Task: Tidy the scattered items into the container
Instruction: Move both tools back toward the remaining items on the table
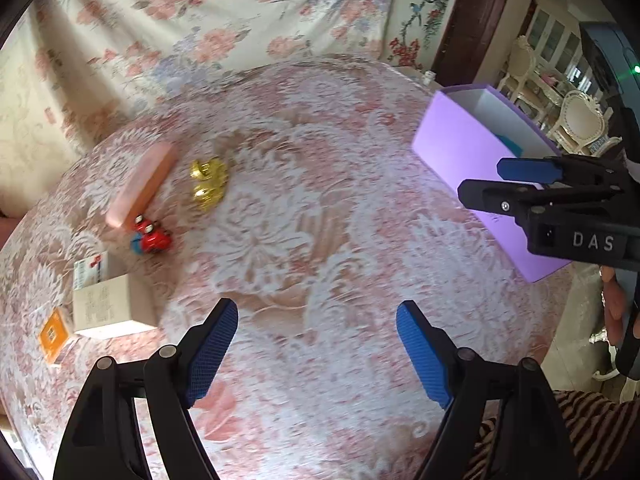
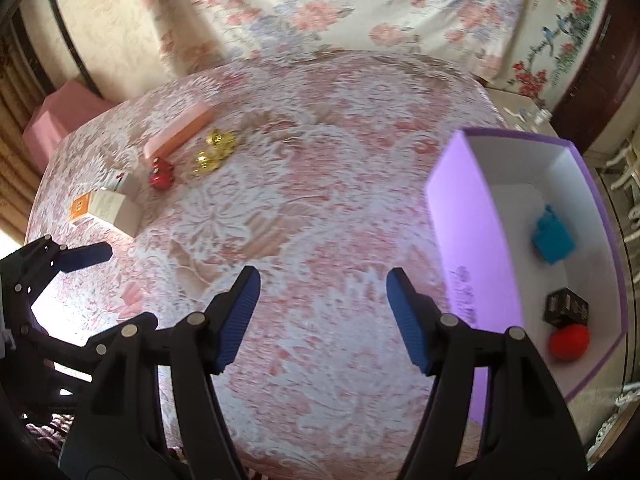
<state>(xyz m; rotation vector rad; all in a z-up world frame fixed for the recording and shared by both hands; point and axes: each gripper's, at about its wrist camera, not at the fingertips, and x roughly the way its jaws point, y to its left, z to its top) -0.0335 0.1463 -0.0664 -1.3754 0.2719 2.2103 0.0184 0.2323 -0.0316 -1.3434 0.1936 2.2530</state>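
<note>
A purple box (image 2: 460,208) with a white inside stands at the table's right edge; it also shows in the left wrist view (image 1: 460,148). In it lie a teal item (image 2: 554,238), a black box (image 2: 566,306) and a red ball (image 2: 568,342). On the left lie a pink bar (image 1: 142,190), a gold ornament (image 1: 208,182), a red toy (image 1: 152,236), a beige box (image 1: 106,308), a small white carton (image 1: 90,272) and an orange box (image 1: 54,334). My left gripper (image 1: 316,350) is open and empty over the table's middle. My right gripper (image 2: 322,316) is open and empty beside the purple box.
The table wears a pink and white lace cloth (image 1: 320,220). A floral drape (image 2: 340,8) hangs behind it. A pink block (image 2: 60,116) sits off the far left edge. White chairs (image 1: 576,116) stand beyond the purple box.
</note>
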